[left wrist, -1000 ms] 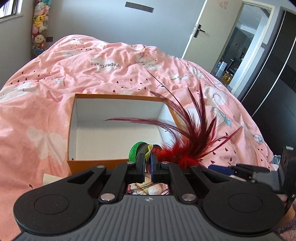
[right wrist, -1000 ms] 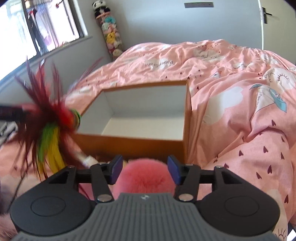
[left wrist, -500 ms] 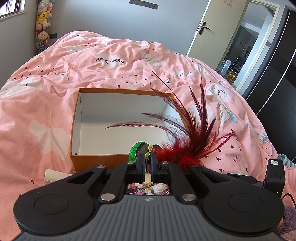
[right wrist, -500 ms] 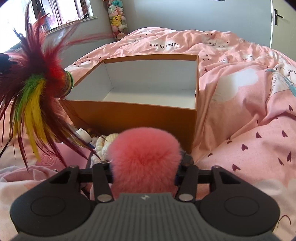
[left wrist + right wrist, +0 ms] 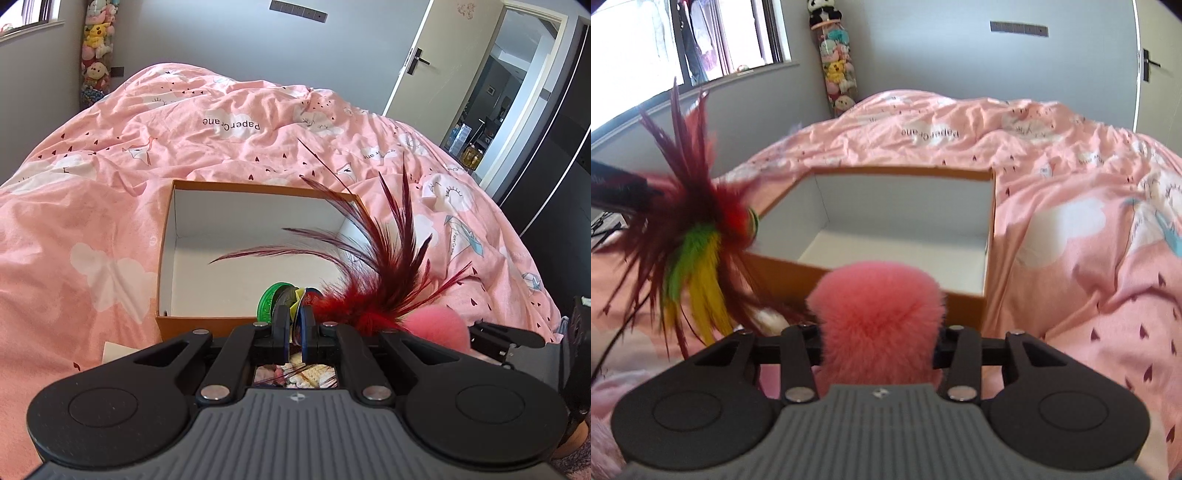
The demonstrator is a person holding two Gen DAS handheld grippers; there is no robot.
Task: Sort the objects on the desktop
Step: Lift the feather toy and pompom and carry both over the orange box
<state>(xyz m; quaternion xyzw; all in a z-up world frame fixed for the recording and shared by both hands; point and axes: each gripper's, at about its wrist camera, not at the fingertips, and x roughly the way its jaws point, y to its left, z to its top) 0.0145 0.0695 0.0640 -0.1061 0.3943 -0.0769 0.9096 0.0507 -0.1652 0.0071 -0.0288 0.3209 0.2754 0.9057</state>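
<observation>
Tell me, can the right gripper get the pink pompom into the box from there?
Probably yes. The right gripper has closed its fingers on the pompom, and the box sits open just ahead. Only the feather toy hangs off to one side.

Right tool [image 5: 879,332] newly around pompom [image 5: 877,314]

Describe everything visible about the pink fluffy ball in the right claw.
The pink fluffy ball is a rounded pompom of soft, fur-like fibres, uniformly pink, with no other parts showing. It sits squeezed between the fingers of the right claw, which have just been closing on it, bulging above them. It is held just before the near wall of the orange box, beside the feather toy.
</observation>
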